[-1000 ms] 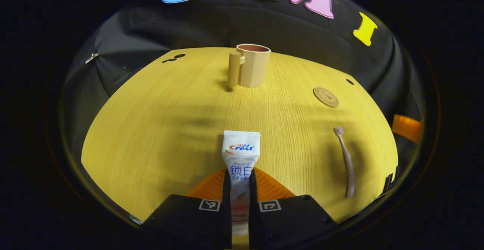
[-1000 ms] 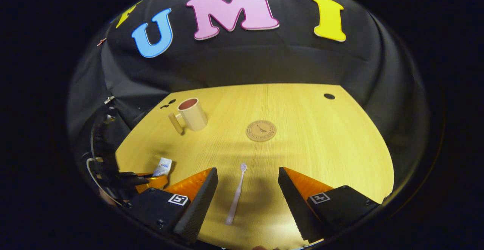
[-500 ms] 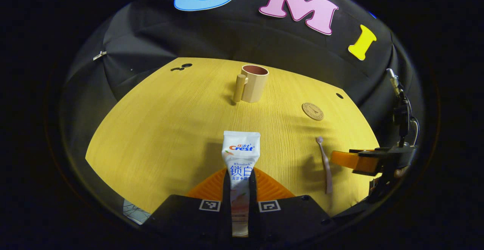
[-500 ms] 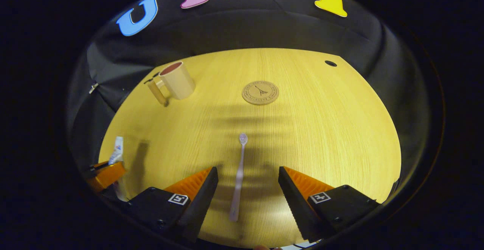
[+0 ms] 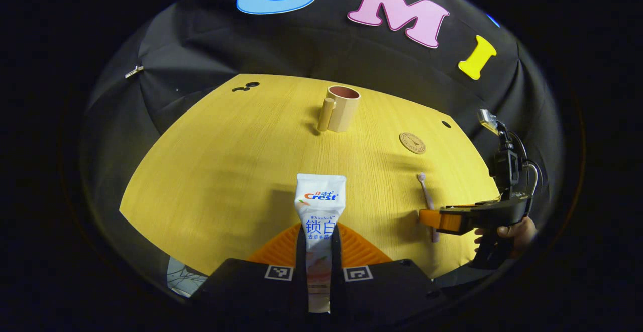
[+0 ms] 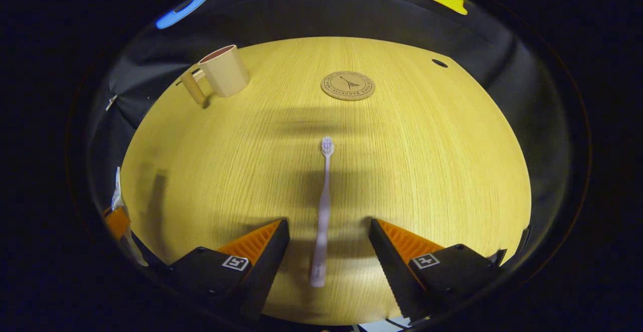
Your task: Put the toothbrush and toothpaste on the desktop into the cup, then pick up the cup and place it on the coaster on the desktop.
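Note:
My left gripper point(image 5: 318, 236) is shut on a white toothpaste tube point(image 5: 320, 206), held above the wooden desktop point(image 5: 226, 171). A beige cup point(image 5: 341, 108) with a handle stands upright at the far side, and a round coaster point(image 5: 413, 142) lies to its right. In the right gripper view, my right gripper point(image 6: 329, 231) is open and low over the desktop, its fingers on either side of the handle of a pale pink toothbrush point(image 6: 324, 206) lying flat. The cup point(image 6: 221, 73) and coaster point(image 6: 347, 85) lie beyond it. The right gripper point(image 5: 442, 220) also shows in the left gripper view, held by a hand point(image 5: 512, 231).
Small dark holes point(image 5: 445, 123) mark the desktop near its far edges. The booth's black cloth wall rises behind the table. The left gripper with the tube point(image 6: 118, 211) sits at the left edge of the right gripper view.
My right gripper has come down and forward over the toothbrush, so its fingers now flank the handle. The left gripper has lifted slightly with the toothpaste still in it.

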`<state>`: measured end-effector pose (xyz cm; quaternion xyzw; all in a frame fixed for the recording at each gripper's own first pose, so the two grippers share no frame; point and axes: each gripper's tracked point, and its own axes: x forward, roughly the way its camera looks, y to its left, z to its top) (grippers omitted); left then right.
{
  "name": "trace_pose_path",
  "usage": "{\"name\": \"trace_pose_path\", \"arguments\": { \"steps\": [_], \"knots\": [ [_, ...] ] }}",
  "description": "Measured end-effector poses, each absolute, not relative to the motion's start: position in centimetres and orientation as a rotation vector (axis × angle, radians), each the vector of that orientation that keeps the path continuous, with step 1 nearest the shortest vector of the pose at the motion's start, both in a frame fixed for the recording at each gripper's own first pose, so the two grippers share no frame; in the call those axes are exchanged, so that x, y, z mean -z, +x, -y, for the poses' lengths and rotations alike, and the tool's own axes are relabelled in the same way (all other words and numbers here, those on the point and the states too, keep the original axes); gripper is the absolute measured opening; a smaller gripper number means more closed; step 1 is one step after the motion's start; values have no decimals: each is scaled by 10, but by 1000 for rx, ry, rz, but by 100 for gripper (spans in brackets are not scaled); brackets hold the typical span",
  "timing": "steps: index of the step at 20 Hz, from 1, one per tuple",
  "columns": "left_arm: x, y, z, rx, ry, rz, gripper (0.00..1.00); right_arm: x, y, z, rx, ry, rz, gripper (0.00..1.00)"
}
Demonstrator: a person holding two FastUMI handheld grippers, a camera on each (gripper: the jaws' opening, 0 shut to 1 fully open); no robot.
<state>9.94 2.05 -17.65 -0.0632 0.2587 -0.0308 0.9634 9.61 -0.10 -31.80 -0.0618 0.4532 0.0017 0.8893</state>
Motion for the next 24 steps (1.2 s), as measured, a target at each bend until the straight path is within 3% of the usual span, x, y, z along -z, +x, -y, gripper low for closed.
{"name": "trace_pose_path", "arguments": {
  "steps": [1,3,4,5,6,8,9,10,14,24],
  "knots": [
    [175,98,-25,70,-128,-521,22,317,97,0,10,-120,-938,100],
    [175,94,-32,79,-122,-517,22,317,99,-1,48,-93,-938,67],
    [175,93,-38,74,-109,-510,22,319,96,-4,53,-89,-965,46],
    [173,91,-44,67,-86,-494,22,319,99,-7,21,-118,-972,54],
    [173,89,-46,73,-62,-483,22,322,100,-11,-20,-142,-982,52],
    [178,84,-47,97,-49,-494,22,320,101,-12,-41,-191,-974,28],
    [180,81,-47,105,-57,-501,27,321,102,-17,-47,-186,-963,28],
    [181,80,-48,110,-65,-505,22,323,100,-15,-34,-182,-958,11],
    [180,78,-46,129,-75,-505,22,324,99,-19,-67,-178,-980,6],
    [147,98,-32,185,-103,-417,22,288,75,-11,-116,-119,-943,6]
  ]
}}
